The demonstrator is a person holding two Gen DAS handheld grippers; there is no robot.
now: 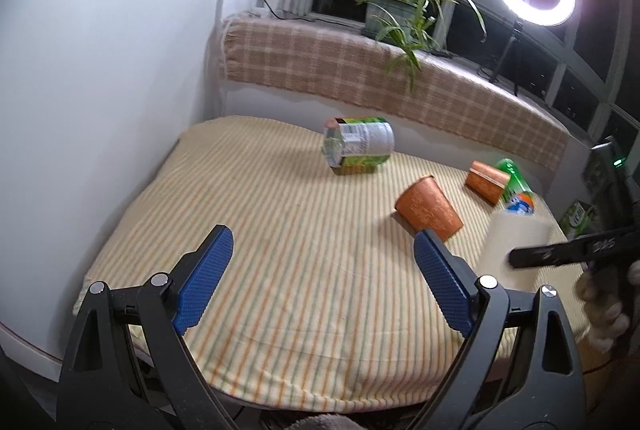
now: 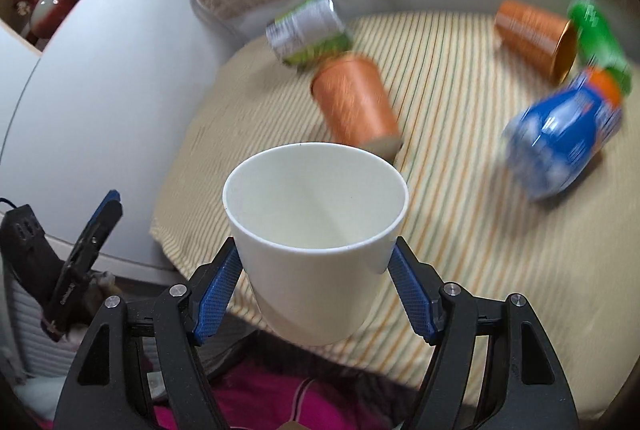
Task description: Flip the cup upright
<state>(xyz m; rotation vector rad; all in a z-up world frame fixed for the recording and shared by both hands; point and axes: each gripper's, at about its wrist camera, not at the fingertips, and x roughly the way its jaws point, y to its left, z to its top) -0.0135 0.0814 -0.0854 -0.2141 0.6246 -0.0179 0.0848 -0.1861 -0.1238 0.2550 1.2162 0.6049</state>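
My right gripper (image 2: 314, 262) is shut on a white paper cup (image 2: 316, 230), held above the near edge of the striped cloth with its open mouth facing up and away from me. The same cup shows in the left wrist view (image 1: 516, 250) at the right, with the right gripper's black finger across it. My left gripper (image 1: 324, 254) is open and empty above the near middle of the cloth. An orange cup (image 1: 429, 209) (image 2: 354, 101) lies on its side in the middle. A second orange cup (image 1: 486, 179) (image 2: 534, 33) lies on its side further right.
A striped cloth (image 1: 280, 230) covers the table. A silver and green can (image 1: 358, 145) lies at the back. A green bottle (image 1: 514, 175) and a blue bottle (image 2: 564, 137) lie at the right. A white wall stands left; a plant and a ring light stand on the sill behind.
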